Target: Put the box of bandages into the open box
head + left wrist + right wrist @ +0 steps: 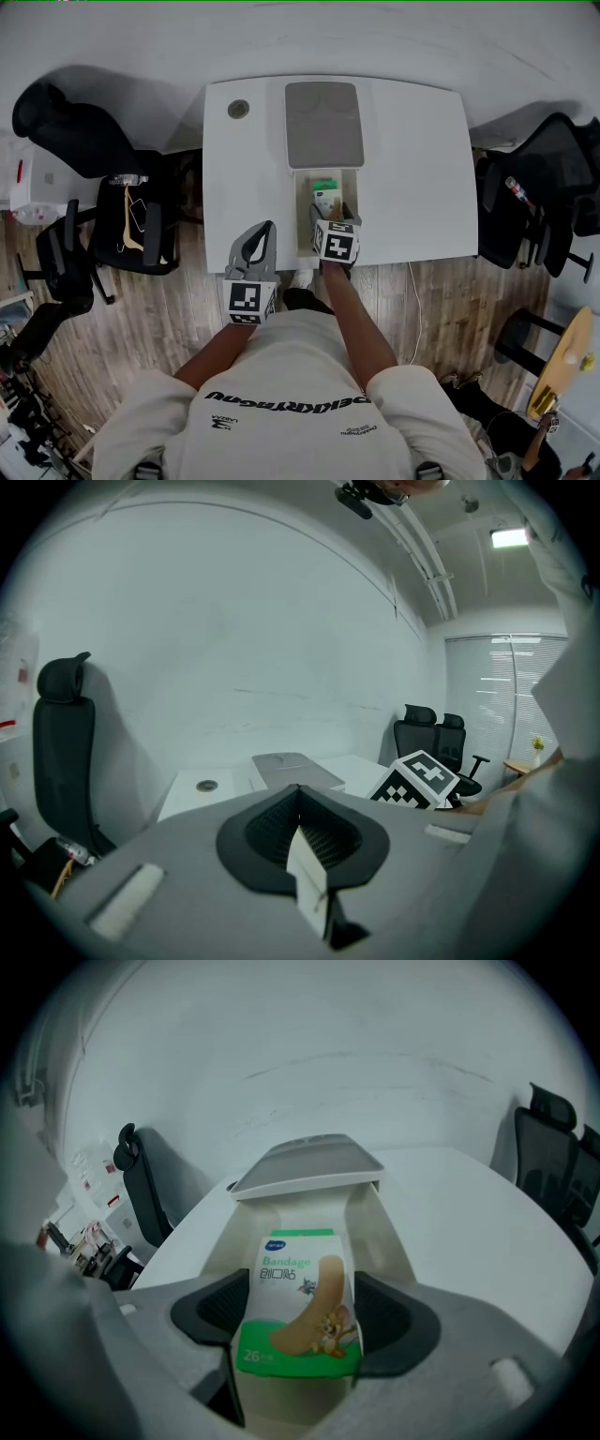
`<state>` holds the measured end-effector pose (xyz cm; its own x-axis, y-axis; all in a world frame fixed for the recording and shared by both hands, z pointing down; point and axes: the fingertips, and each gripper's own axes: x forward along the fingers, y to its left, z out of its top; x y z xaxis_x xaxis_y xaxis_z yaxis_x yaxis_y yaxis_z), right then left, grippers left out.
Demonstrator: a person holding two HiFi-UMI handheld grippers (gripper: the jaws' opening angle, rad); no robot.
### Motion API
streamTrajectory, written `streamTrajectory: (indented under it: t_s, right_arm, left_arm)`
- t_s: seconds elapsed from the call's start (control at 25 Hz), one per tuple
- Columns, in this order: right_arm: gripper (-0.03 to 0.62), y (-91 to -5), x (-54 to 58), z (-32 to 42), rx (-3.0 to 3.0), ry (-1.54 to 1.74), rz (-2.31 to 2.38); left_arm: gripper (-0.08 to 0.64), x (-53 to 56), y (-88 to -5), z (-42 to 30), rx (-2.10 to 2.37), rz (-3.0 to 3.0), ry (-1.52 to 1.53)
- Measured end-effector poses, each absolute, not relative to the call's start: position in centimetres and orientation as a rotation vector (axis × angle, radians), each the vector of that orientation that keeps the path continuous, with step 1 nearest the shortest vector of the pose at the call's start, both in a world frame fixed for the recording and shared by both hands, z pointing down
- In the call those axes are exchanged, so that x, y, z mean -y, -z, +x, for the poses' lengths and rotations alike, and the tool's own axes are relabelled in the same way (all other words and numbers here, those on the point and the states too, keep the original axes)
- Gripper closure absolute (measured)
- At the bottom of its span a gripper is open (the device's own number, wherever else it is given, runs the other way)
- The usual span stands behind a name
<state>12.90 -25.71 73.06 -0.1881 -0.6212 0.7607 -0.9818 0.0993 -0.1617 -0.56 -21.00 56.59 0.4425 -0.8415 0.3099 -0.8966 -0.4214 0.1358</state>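
Nearest the camera in the head view, the person's two bare forearms reach forward from a white shirt (281, 394). The left gripper (262, 234) hangs over the near edge of the white table (412, 169). In its own view the left gripper (302, 832) has its jaws pressed together. Only a pale sliver shows at the seam, and I cannot tell what that is.

Just to its right, the right gripper (333, 216) reaches into the near end of the open box (302, 211). In its own view the right gripper (302, 1330) is clamped on the box of bandages (295, 1279), one dark pad against each side. The box of bandages stands upright, its green and white front facing the camera, printed "Bandage" and "26". From above, the box of bandages (325, 192) sits within the cream walls of the open box (380, 1232). Its underside is hidden, so I cannot tell whether it touches the floor of the box.

Beyond, the grey lid (323, 122) lies flat on the table at the far end of the box. A round grommet (238, 109) sits left of the lid. Black office chairs (75, 136) stand on either side of the table, with a white wall behind
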Motion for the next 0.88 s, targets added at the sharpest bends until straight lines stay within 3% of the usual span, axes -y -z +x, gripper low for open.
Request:
streamTrajectory:
  t_s: [0.88]
  right_arm:
    - [0.247, -74.6, 25.8, 12.9, 1.777, -0.966, 1.516]
  left_arm:
    - [0.56, 20.9, -57.1, -1.0, 1.513, 2.411, -0.305]
